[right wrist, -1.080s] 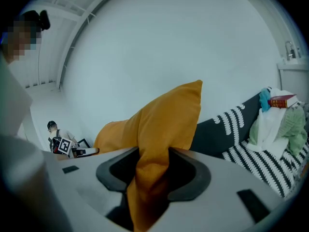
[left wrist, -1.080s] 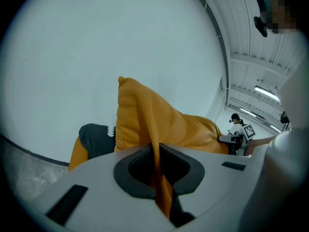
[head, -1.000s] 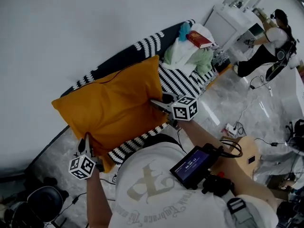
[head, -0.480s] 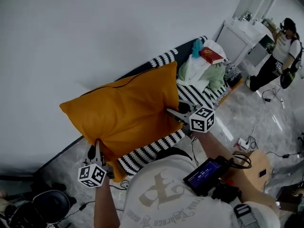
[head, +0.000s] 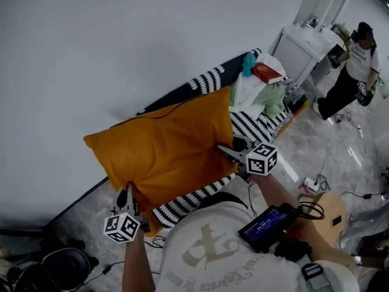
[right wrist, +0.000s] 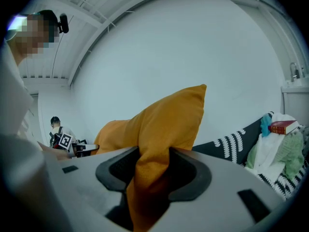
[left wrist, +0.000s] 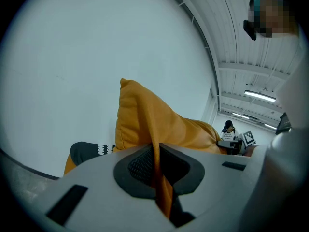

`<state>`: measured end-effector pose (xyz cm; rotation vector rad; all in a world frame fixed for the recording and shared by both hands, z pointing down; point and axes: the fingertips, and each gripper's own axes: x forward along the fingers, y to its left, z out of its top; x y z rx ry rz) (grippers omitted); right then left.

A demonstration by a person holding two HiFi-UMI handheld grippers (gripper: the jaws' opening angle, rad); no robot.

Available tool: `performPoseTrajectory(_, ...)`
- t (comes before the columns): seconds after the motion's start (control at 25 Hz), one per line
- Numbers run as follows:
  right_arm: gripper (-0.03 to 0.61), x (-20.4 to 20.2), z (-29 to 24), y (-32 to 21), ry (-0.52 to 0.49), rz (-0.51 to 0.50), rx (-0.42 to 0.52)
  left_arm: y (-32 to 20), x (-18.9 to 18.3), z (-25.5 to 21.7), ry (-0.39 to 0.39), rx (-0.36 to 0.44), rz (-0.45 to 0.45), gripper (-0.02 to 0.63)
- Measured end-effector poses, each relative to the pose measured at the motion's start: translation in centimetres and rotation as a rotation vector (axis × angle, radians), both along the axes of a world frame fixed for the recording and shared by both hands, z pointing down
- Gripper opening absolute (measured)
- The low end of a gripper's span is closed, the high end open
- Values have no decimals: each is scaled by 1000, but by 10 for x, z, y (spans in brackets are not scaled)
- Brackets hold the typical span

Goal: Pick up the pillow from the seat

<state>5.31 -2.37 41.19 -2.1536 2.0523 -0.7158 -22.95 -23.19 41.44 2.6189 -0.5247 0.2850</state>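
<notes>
A person stands over a black-and-white patterned seat (head: pixel 246 125) set against a plain white wall, with a two-jaw gripper in each hand. A large mustard-orange pillow (head: pixel 164 151) hangs stretched between the two grippers, tilted, in front of the wall and above the seat's near end. Whether its lower edge touches the seat cannot be made out.

The left gripper (head: pixel 128 197) is clamped hard on a thin edge of fabric at the pillow's lower left corner, with the jaws almost meeting. The right gripper (head: pixel 230 153) is clenched on a thicker fold at the pillow's right edge, so its jaws stand partly apart around the bunched cloth.

The pillow looks light, soft and floppy, with a woven cover that should not slip easily. Opposite edges seem the sensible places to hold it. The thin left pinch probably grips cover only, so the filling may sag.

At the seat's far end lie heaped clothes (head: pixel 262 96) and a red book (head: pixel 266 73).
</notes>
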Motion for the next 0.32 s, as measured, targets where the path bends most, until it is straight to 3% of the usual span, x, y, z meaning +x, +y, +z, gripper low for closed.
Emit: performPoseTrajectory(0.32,201,10,11,14,-3,37,-12,6,16,10,-3,-12,40,21)
